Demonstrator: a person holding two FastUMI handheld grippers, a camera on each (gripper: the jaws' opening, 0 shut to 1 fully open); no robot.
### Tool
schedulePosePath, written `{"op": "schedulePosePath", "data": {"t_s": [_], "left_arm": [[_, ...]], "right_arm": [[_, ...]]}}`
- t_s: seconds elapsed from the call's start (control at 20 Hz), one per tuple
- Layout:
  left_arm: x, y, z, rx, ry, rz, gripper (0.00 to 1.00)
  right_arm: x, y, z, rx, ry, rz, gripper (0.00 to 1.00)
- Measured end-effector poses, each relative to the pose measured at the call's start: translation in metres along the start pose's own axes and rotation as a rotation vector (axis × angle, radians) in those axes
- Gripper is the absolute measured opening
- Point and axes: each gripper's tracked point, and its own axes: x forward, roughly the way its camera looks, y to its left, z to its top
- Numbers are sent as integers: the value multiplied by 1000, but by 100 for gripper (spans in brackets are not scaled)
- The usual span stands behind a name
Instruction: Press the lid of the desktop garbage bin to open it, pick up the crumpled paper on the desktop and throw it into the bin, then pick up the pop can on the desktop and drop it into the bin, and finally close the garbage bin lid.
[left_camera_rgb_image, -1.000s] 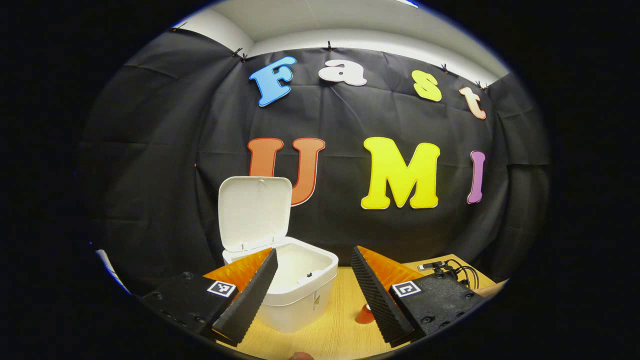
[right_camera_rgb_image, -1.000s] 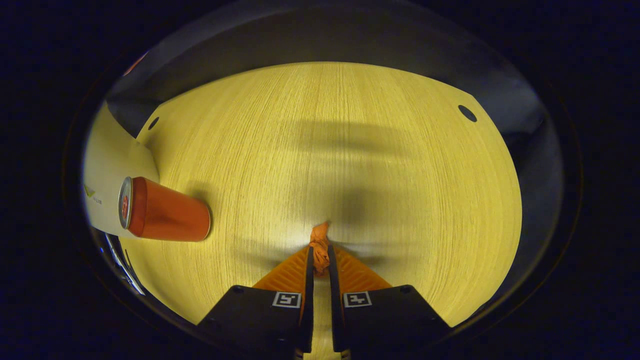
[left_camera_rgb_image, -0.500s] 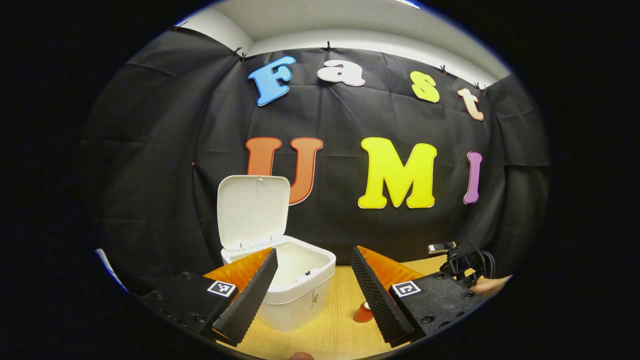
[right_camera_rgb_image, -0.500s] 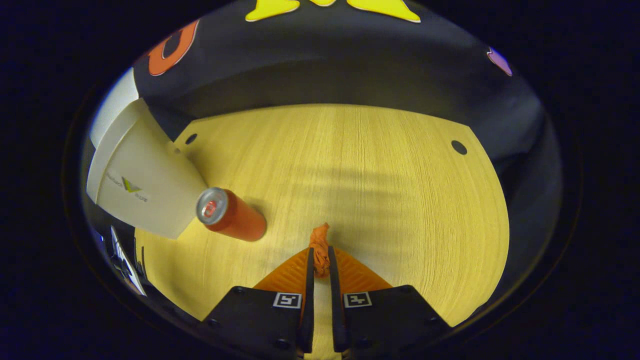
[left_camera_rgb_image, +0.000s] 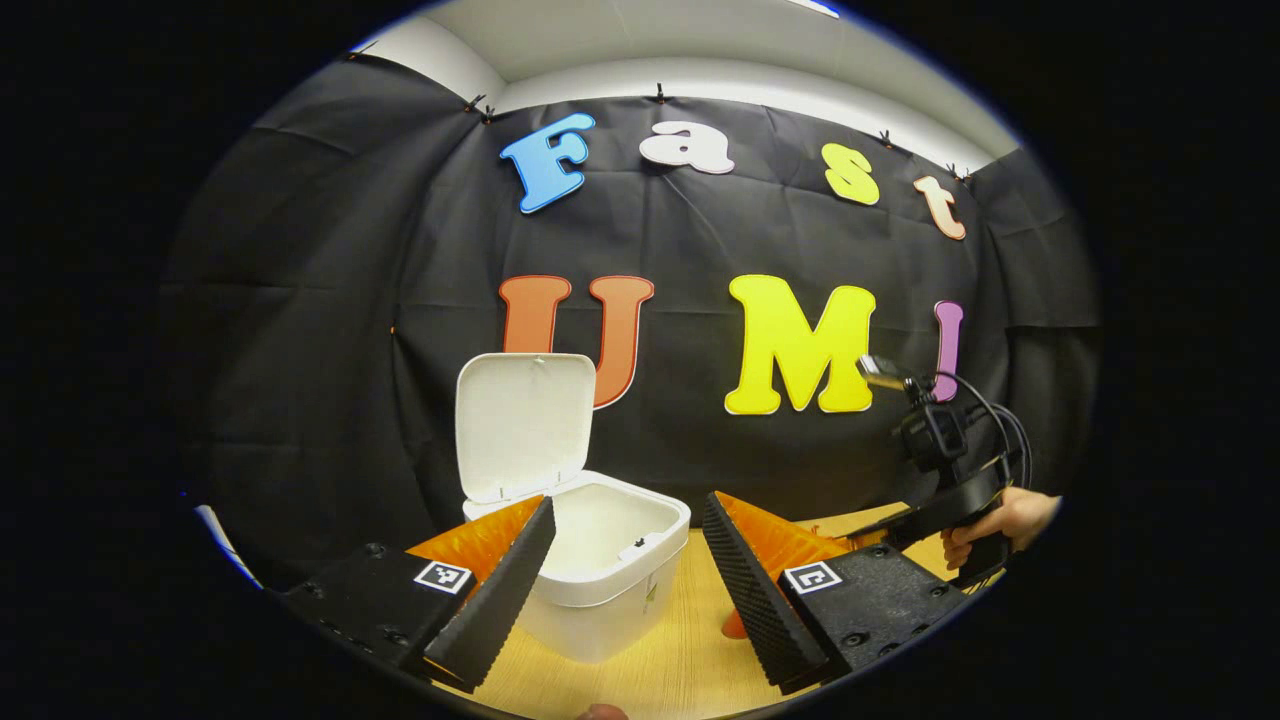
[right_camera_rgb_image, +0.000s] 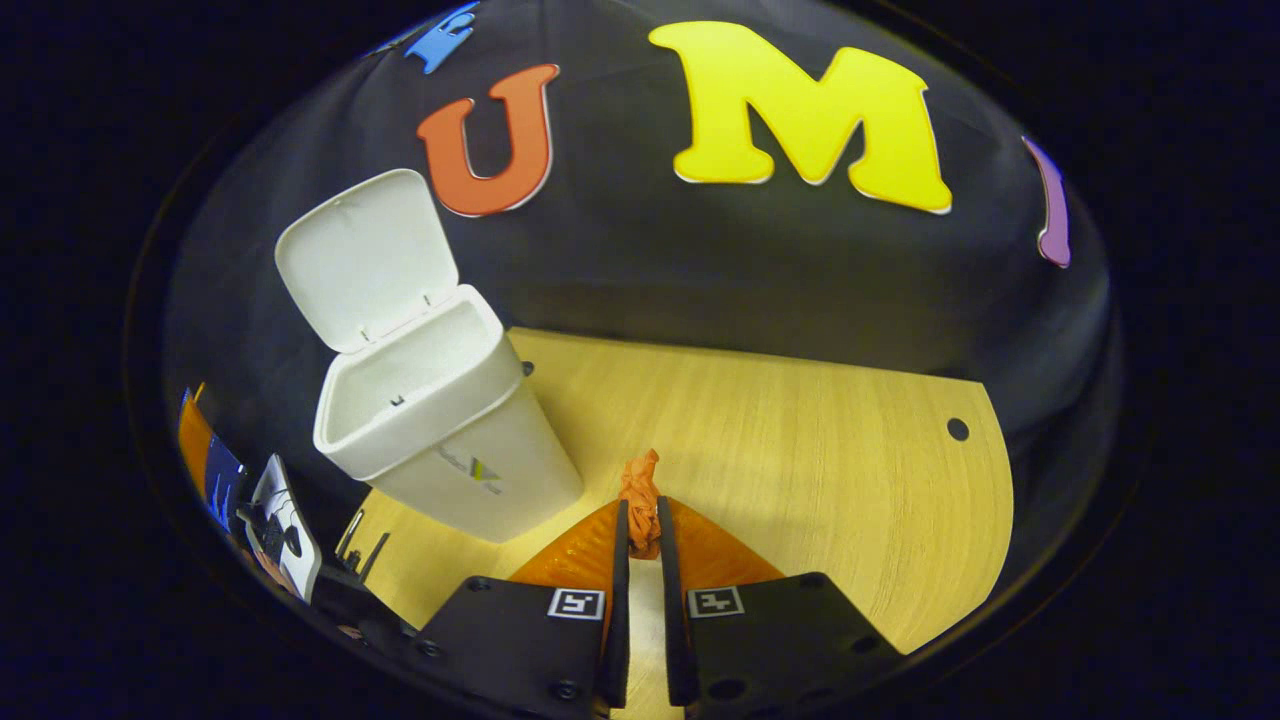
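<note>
While clamping crumpled paper (right_camera_rgb_image: 640, 492), right claw (right_camera_rgb_image: 640, 520) hangs above table (right_camera_rgb_image: 800, 480).

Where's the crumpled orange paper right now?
In the right gripper view, the crumpled orange paper is pinched between the right gripper fingers, raised above the wooden desktop, right of the open white plastic bin.

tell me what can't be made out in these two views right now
- Pop can: left gripper view, a sliver by the left gripper's own finger, which covers the rest.
- Crumpled paper: right gripper view, its lower part is pinched between the right gripper's fingers.
- Bin bottom: both views, its walls hide whether anything lies inside.
- Bin label: right gripper view, too small to read.
</note>
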Motion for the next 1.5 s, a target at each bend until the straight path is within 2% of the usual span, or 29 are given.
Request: {"op": "schedulePosePath", "data": {"t_s": [0.1,0.2,0.3,0.35,0.7,0.95,1.15,1.3,1.35,1.45,1.5], "left_arm": [[-3,7,2,-12,3,3,97],[-5,17,3,-25,4,12,98],[-7,26,6,-32,4,24,98],[-8,32,6,-31,4,32,98],[-16,61,12,-28,2,75,98],[-23,72,10,4,4,89,98],[-26,76,13,-5,1,94,98],[-26,79,15,-13,-5,99,98],[-26,79,14,-13,-3,102,98],[-25,79,13,-16,-6,103,98],[-25,80,12,-19,-4,106,98]], "right_arm": [[-12,6,41,-23,-44,26,15],[-14,20,65,-34,-53,64,15],[-7,50,65,-37,-62,101,15],[2,75,49,-41,-69,118,15],[6,155,84,-38,-116,236,15],[32,181,94,-65,-102,234,15],[55,185,100,-86,-104,199,15],[61,191,108,-100,-129,204,17],[61,192,108,-100,-134,205,24],[62,192,108,-99,-139,206,31],[62,192,107,-94,-129,217,44]]}}
